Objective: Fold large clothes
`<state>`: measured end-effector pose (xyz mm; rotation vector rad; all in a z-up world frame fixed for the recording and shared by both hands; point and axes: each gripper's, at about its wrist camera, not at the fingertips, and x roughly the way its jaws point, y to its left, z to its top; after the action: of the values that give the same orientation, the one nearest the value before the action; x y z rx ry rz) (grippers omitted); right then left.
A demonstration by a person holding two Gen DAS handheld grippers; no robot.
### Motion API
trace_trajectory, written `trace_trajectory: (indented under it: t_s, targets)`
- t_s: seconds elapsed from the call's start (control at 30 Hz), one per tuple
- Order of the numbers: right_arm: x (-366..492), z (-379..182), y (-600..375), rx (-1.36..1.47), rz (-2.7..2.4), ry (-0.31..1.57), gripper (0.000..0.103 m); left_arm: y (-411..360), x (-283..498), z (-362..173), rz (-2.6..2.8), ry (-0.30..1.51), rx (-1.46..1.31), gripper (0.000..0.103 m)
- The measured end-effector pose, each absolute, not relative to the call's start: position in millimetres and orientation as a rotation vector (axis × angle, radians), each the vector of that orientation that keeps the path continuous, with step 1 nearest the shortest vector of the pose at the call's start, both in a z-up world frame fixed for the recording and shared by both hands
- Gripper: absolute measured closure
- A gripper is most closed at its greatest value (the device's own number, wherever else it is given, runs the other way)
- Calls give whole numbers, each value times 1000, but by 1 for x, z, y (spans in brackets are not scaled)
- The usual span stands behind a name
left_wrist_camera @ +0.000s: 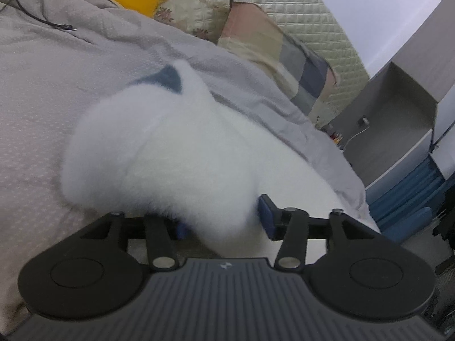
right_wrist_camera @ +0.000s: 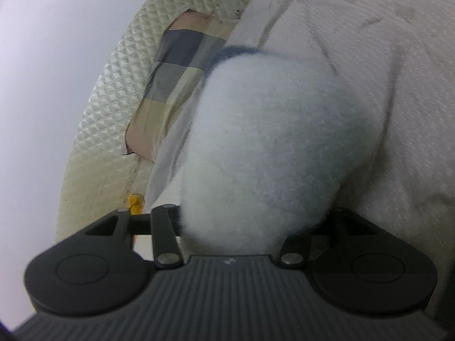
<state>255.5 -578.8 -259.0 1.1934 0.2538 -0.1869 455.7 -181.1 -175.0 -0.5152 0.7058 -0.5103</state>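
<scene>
Fleece garment (left_wrist_camera: pixel 182 153), white with a blue trim, bunched between both tools above the bed (left_wrist_camera: pixel 42 91). Left tool (left_wrist_camera: pixel 221 224) and right tool (right_wrist_camera: pixel 250 227) each clamp a fold. Soft, light, bulky; probably best gripped at hems or corners.

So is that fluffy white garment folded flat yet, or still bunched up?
Still bunched up. The fluffy white garment rises in a rounded heap off the grey bedspread, gathered between the left gripper and the right gripper, with no flat folded edges.
</scene>
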Motion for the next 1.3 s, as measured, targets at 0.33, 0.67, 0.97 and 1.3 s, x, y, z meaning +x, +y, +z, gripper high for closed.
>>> trace_trajectory:
  t_s: [0.33, 0.67, 0.97, 1.3]
  targets:
    - [189, -199, -547, 994, -342, 316, 48, -158, 397, -117, -469, 682, -362, 40]
    - [109, -78, -482, 617, -249, 204, 48, -147, 282, -1, -496, 524, -166, 40]
    - [39, -17, -406, 322, -141, 169, 48, -126, 164, 63, -531, 430, -35, 36]
    - [-11, -22, -350, 235, -80, 207, 48, -83, 57, 47, -515, 396, 80, 34]
